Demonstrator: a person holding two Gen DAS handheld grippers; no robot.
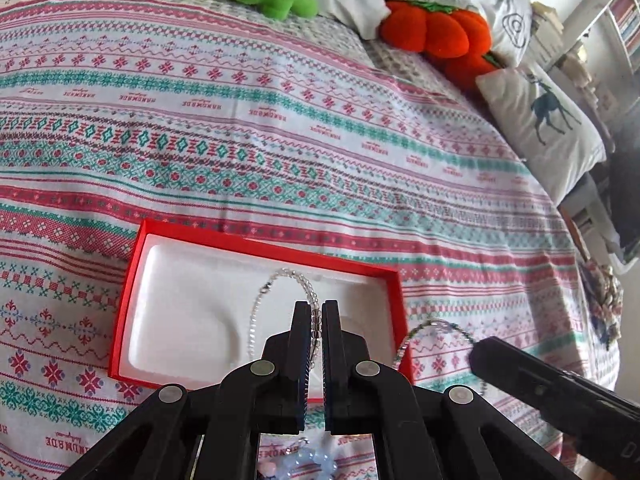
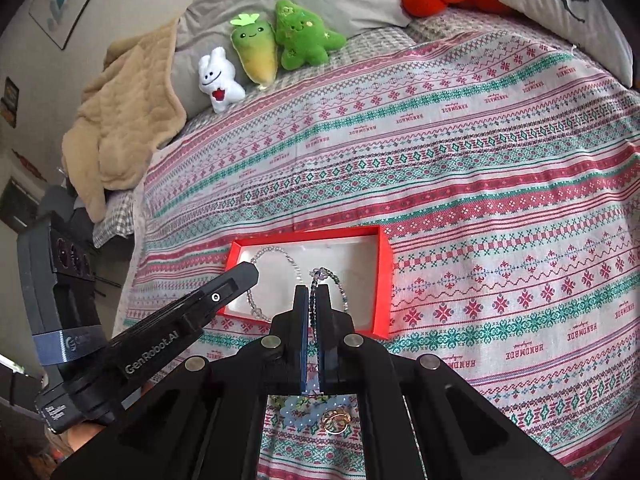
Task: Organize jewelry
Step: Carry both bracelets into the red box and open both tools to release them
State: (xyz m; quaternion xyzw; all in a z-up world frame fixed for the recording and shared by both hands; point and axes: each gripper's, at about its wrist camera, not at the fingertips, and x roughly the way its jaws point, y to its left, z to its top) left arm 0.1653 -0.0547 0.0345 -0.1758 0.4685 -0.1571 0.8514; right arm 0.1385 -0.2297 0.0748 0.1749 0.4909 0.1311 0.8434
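Left wrist view: left gripper (image 1: 317,312) tilted downward over red box (image 1: 256,246) (jaws pinching clear bead bracelet (image 1: 296,276)).

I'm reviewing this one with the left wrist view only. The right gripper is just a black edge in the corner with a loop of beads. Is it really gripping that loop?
Observer: Yes. In the right wrist view the right gripper is shut on a dark beaded bracelet, pinched between its fingers.
Operator: Where does that loop sit relative to the box?
Observer: From that camera it shows against the white lining of the red box, right of the clear bracelet held by the left gripper.
Operator: Is anything left on the cloth?
Observer: A gold ring lies on the bedspread beneath the right gripper, beside pale blue beads.
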